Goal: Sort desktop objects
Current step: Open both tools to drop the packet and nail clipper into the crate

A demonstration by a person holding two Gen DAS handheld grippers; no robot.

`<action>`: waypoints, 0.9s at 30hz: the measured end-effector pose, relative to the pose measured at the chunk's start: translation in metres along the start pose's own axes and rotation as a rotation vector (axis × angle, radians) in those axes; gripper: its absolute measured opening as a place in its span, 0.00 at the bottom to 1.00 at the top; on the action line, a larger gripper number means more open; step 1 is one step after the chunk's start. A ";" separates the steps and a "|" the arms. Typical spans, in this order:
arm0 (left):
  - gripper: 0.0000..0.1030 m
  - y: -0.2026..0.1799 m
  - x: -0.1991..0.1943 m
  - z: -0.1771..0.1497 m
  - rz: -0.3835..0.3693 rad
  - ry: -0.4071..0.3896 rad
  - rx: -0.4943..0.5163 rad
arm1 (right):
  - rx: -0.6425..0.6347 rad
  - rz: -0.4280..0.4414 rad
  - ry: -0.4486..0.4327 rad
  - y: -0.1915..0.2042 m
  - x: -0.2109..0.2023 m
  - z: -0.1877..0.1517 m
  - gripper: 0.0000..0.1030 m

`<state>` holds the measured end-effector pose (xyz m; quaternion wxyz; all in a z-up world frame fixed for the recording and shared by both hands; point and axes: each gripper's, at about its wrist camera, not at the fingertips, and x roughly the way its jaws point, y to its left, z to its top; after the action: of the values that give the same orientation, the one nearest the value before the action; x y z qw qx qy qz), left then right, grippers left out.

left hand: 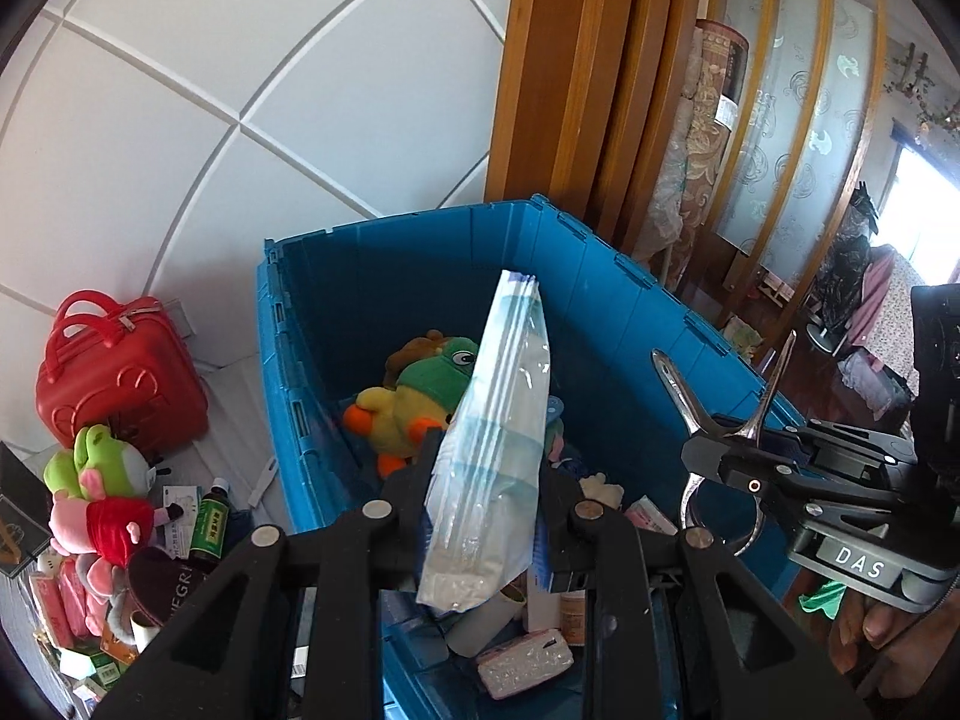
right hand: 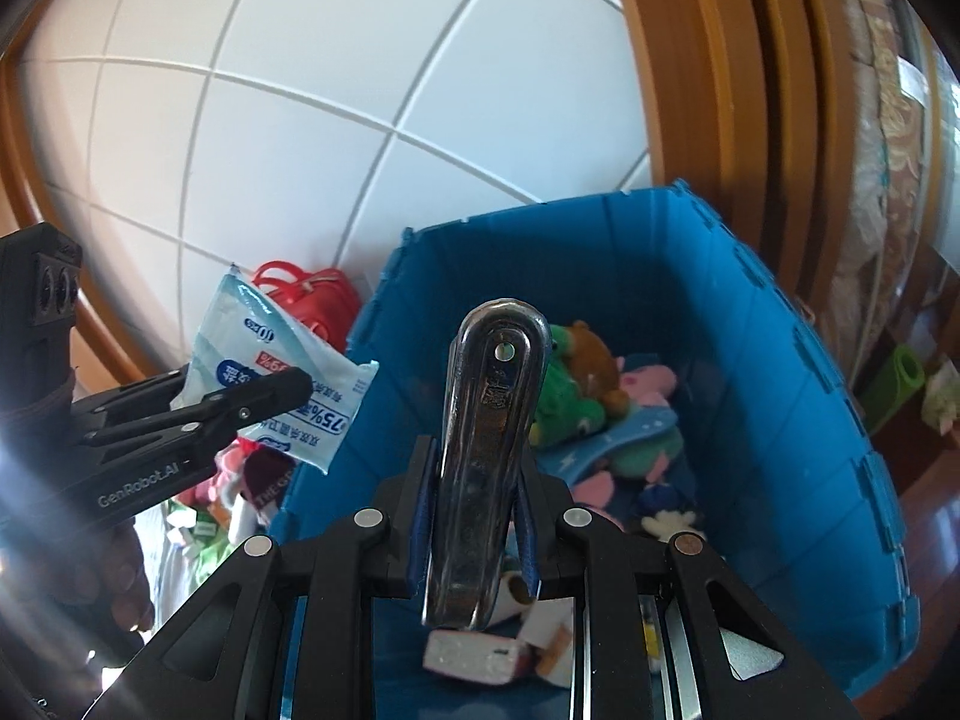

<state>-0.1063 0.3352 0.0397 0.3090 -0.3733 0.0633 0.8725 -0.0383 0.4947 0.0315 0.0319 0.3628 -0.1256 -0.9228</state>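
Observation:
My left gripper [left hand: 486,474] is shut on a light blue and white wipes packet [left hand: 510,384], which stands up between its fingers over the near edge of a blue crate [left hand: 372,276]. At the right of that view, my right gripper [left hand: 729,450] is shut on a chrome metal clipper [left hand: 678,384] with a ring hanging under it. In the right wrist view the clipper [right hand: 492,396] rises upright from my right gripper [right hand: 477,486], above the crate [right hand: 780,372]. To the left, the left gripper [right hand: 282,390] holds the packet [right hand: 240,336] beside the crate's outer wall.
Plush toys [left hand: 420,396] lie at the bottom of the crate, and small boxes and a pink pack [left hand: 525,660] lie below my fingers. Left of the crate are a red mini suitcase [left hand: 114,360], more plush toys [left hand: 102,480] and a green bottle [left hand: 210,522]. Wooden door frames stand behind.

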 end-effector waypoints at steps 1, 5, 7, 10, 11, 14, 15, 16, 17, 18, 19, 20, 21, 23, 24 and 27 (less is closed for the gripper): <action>0.23 -0.003 0.002 0.001 -0.006 0.002 0.004 | 0.002 -0.011 0.002 -0.003 0.001 0.000 0.22; 0.23 -0.013 0.011 0.003 -0.025 0.012 0.014 | 0.020 -0.041 0.016 -0.017 0.003 -0.002 0.22; 0.23 -0.017 0.014 0.004 -0.033 0.016 0.017 | 0.026 -0.052 0.022 -0.021 0.005 -0.003 0.22; 0.23 -0.021 0.018 0.005 -0.041 0.019 0.020 | 0.032 -0.064 0.027 -0.025 0.006 -0.004 0.22; 0.23 -0.022 0.019 0.006 -0.042 0.020 0.020 | 0.034 -0.066 0.029 -0.026 0.007 -0.004 0.22; 0.23 -0.024 0.021 0.006 -0.050 0.021 0.016 | 0.033 -0.073 0.033 -0.027 0.007 -0.004 0.22; 0.23 -0.024 0.021 0.007 -0.051 0.017 0.012 | 0.033 -0.076 0.033 -0.028 0.008 -0.003 0.22; 0.28 -0.024 0.022 0.007 -0.051 0.016 0.008 | 0.034 -0.080 0.033 -0.028 0.008 -0.003 0.23; 0.50 -0.024 0.023 0.008 -0.046 0.018 0.005 | 0.035 -0.091 0.031 -0.028 0.008 -0.003 0.24; 0.68 -0.023 0.022 0.008 -0.038 0.015 0.001 | 0.032 -0.109 0.027 -0.028 0.007 -0.002 0.29; 0.93 -0.021 0.020 0.006 -0.025 0.001 -0.009 | 0.032 -0.128 0.022 -0.029 0.006 -0.002 0.56; 0.98 -0.017 0.016 0.005 -0.007 -0.017 -0.027 | 0.041 -0.144 0.010 -0.031 0.003 -0.001 0.86; 0.98 -0.012 0.013 0.002 0.003 -0.022 -0.045 | 0.053 -0.156 -0.007 -0.033 0.000 -0.001 0.90; 0.98 0.000 0.007 -0.003 0.011 -0.029 -0.076 | 0.062 -0.157 -0.021 -0.034 -0.005 -0.001 0.92; 0.98 0.006 0.004 -0.007 0.022 -0.036 -0.088 | 0.061 -0.154 -0.021 -0.033 -0.006 -0.002 0.92; 0.98 0.027 -0.008 -0.023 0.031 -0.052 -0.133 | 0.051 -0.122 -0.030 -0.024 -0.009 -0.003 0.92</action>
<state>-0.1038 0.3023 0.0252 0.2714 -0.3691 0.0031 0.8889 -0.0283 0.5183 0.0293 -0.0353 0.3566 -0.1272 -0.9249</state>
